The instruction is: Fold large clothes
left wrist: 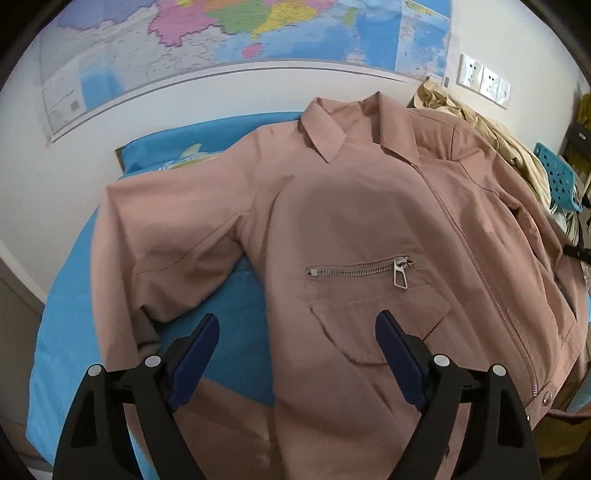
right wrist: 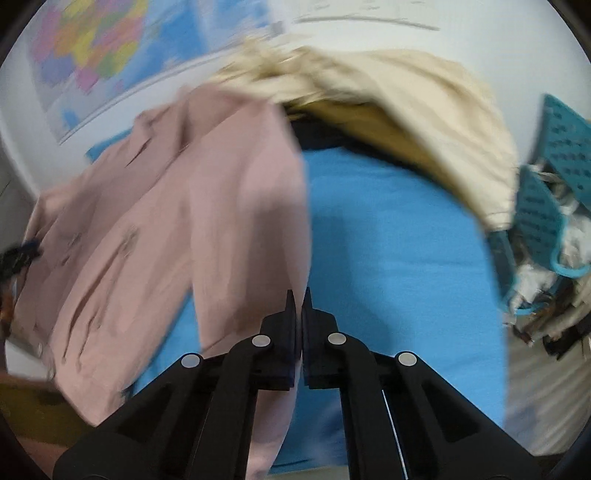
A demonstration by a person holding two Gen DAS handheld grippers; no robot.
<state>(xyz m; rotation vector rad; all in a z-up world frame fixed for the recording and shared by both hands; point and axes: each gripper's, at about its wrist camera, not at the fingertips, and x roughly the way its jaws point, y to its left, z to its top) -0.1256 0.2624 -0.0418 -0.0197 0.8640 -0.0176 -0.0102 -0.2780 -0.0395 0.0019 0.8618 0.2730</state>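
On the blue sheet [left wrist: 236, 291] that covers the table, a large pink jacket [left wrist: 369, 229] lies face up, collar toward the wall, its front zip closed and a small pocket zip [left wrist: 360, 271] showing on the chest. One sleeve [left wrist: 166, 240] is bent outward over the blue cloth; the other sleeve [right wrist: 251, 206] looks drawn up off the sheet, running toward the right claw [right wrist: 299, 295]. That claw is clenched tight, and the pink cloth meets its tips, though the blur keeps me from saying for sure that the fabric is pinched there. The left claw [left wrist: 297, 326] is spread wide and holds nothing, hanging above the lower front of the jacket near the pocket flap. To my eye the folding has barely begun: this looks like the first sleeve being taken across the body. The next move would call for carrying that sleeve over the chest and laying it flat without dragging the whole jacket, with the left claw free to pin the body or catch the hem. Beyond the jacket a heap of cream clothes [right wrist: 399, 96] sits by a teal basket [right wrist: 546, 206], and a map [left wrist: 229, 33] hangs on the wall.
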